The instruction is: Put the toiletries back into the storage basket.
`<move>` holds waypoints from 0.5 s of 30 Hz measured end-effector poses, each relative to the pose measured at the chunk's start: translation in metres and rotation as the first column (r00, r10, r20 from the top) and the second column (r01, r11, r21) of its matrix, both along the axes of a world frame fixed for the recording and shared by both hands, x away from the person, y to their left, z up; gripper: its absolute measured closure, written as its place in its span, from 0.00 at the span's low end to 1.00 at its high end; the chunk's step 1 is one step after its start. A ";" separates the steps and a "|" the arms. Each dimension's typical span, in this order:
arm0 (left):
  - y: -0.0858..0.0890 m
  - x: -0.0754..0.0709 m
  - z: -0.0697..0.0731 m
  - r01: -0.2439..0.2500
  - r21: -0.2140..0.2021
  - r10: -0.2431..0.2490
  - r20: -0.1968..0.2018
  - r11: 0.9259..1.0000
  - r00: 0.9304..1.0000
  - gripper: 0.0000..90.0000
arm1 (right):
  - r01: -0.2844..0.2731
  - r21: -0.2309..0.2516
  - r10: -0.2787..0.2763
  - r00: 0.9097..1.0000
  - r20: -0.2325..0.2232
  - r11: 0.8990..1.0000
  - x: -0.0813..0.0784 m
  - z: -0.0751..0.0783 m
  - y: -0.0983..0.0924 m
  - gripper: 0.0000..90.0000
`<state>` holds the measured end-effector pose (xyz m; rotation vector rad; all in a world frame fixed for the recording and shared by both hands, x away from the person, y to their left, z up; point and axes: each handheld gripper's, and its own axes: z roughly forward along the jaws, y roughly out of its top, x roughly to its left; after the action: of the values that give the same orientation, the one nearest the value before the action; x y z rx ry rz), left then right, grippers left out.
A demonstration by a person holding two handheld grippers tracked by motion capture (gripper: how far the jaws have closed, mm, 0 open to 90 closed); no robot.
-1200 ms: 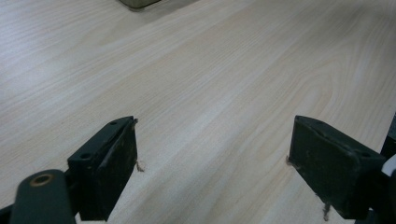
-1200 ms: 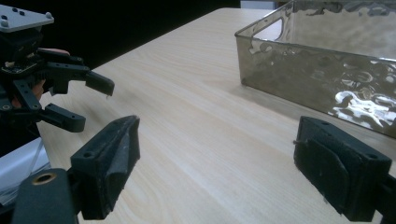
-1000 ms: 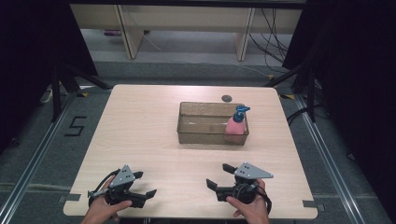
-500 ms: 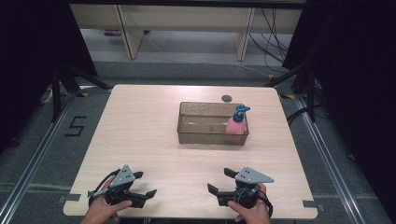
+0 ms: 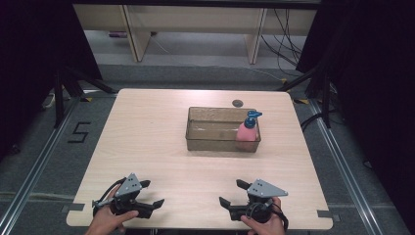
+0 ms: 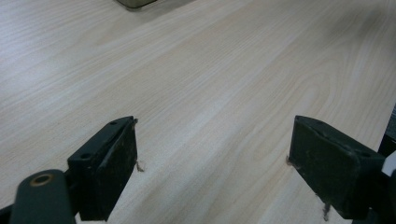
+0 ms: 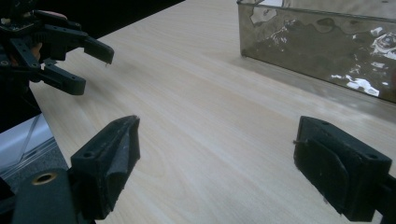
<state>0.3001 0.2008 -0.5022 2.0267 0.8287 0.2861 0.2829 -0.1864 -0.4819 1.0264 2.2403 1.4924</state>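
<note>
Lying bare, the wooden worktop [image 5: 147, 147] carries a clear bin [image 5: 215, 131] with a pink pump bottle [image 5: 247, 130] inside. Low at the near edge, left tool [image 5: 151, 195] and right tool [image 5: 231, 193] gape wide, holding nothing.

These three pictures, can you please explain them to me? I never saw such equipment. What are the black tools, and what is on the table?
A person sits at a wooden table, holding a hand tool in each hand: the left gripper and right gripper. One picture looks down from above; each of the other two comes from a camera on one gripper, looking along its black jaws. Both grippers are open and hold nothing. On the table stands a clear bin with a pink bottle inside.
</note>
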 end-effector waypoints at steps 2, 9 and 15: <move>0.000 0.000 0.000 0.007 0.000 -0.007 0.001 1.000 1.000 0.16 | 0.004 -0.005 -0.004 1.000 -0.015 1.000 -0.004 0.000 0.000 0.17; -0.001 -0.001 0.000 0.007 0.003 -0.007 0.005 1.000 1.000 0.16 | -0.016 -0.009 0.016 1.000 -0.003 1.000 -0.009 -0.002 -0.002 0.17; -0.001 -0.001 0.000 0.008 -0.006 -0.008 0.009 1.000 1.000 0.16 | -0.006 -0.015 0.006 1.000 -0.010 1.000 -0.011 -0.002 -0.004 0.17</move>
<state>0.2991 0.1998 -0.5023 2.0217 0.8153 0.2876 0.2719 -0.1909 -0.4839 1.0253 2.2598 1.4745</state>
